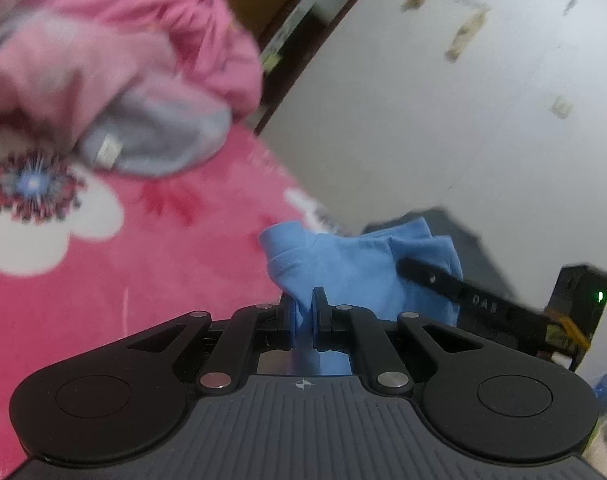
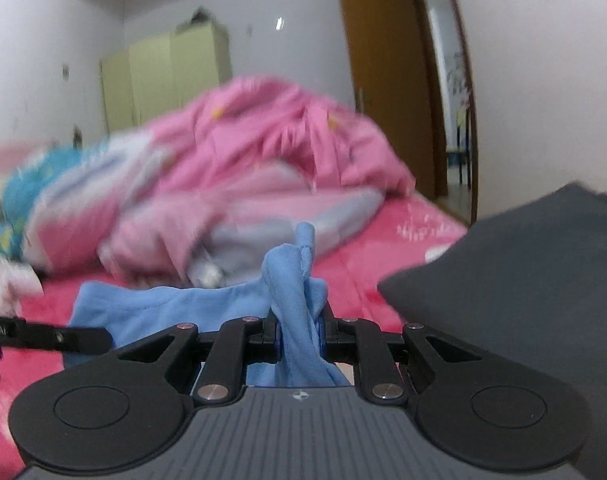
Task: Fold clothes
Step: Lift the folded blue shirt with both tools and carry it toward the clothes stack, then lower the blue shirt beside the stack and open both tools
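A light blue garment (image 1: 351, 264) hangs bunched between both grippers, just above a pink flowered bedsheet (image 1: 143, 260). My left gripper (image 1: 303, 304) is shut on one edge of it, with a thin fold pinched between the pads. My right gripper (image 2: 299, 312) is shut on a thick twisted bunch of the same blue garment (image 2: 163, 312), which sticks up above the fingers. In the left wrist view the right gripper's finger (image 1: 443, 280) reaches in from the right onto the cloth. In the right wrist view the left gripper's finger (image 2: 63, 336) comes in from the left.
A crumpled pink and grey quilt (image 2: 243, 140) is heaped at the back of the bed. A dark grey cloth (image 2: 523, 280) lies close on the right. Behind stand a wooden door (image 2: 383, 80), a pale green wardrobe (image 2: 163, 72) and white walls.
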A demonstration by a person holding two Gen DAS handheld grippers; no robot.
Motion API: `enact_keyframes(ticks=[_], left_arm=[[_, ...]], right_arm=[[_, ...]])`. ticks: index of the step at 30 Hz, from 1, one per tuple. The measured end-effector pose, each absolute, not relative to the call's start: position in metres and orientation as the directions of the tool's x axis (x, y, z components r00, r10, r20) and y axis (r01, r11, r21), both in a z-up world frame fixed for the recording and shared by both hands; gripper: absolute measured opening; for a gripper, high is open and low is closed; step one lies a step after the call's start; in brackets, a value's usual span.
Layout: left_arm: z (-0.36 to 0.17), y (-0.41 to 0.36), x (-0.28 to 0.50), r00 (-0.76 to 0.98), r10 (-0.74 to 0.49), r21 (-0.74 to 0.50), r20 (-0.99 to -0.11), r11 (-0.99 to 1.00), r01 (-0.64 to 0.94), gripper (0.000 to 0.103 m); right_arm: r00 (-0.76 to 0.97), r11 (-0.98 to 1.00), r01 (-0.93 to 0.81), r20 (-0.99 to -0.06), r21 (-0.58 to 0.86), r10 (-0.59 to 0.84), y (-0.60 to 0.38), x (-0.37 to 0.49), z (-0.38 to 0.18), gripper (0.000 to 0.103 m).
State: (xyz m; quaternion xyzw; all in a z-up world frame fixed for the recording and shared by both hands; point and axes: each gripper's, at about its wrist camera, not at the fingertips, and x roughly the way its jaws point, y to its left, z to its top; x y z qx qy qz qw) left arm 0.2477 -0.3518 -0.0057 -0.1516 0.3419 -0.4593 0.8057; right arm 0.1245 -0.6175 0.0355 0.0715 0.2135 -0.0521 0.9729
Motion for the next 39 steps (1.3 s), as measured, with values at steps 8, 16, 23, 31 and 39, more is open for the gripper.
enact_keyframes(ticks=[8,16,23,31,39], left_arm=[[-0.028,-0.336,0.26,0.428,-0.781,-0.559,-0.455,0.624,0.545,0.022],[0.006,-0.346,0.232,0.543,-0.759,-0.378,-0.358,0.65,0.659,0.024],[-0.027,-0.391,0.241,0.496,-0.725,-0.341,-0.478,0.674,0.656,0.03],[-0.008,-0.362,0.241,0.513,-0.733,-0.36,-0.447,0.672,0.648,0.039],[0.011,-0.36,0.17,0.352,-0.843,-0.35,-0.406,0.499,0.793,0.046]], right_arm=[[0.874,0.981,0.19,-0.46,0.03,-0.156,-0.627,0.137,0.016,0.044],[0.932,0.975,0.216,-0.31,0.054,-0.189,-0.618,0.092,0.062,0.039],[0.847,0.938,0.2,-0.532,0.282,-0.021,-0.634,0.146,0.009,0.038],[0.887,0.878,0.326,-0.434,0.352,-0.156,-0.645,0.077,0.028,0.02],[0.906,0.76,0.375,-0.384,0.53,-0.18,-0.614,-0.061,-0.008,0.025]])
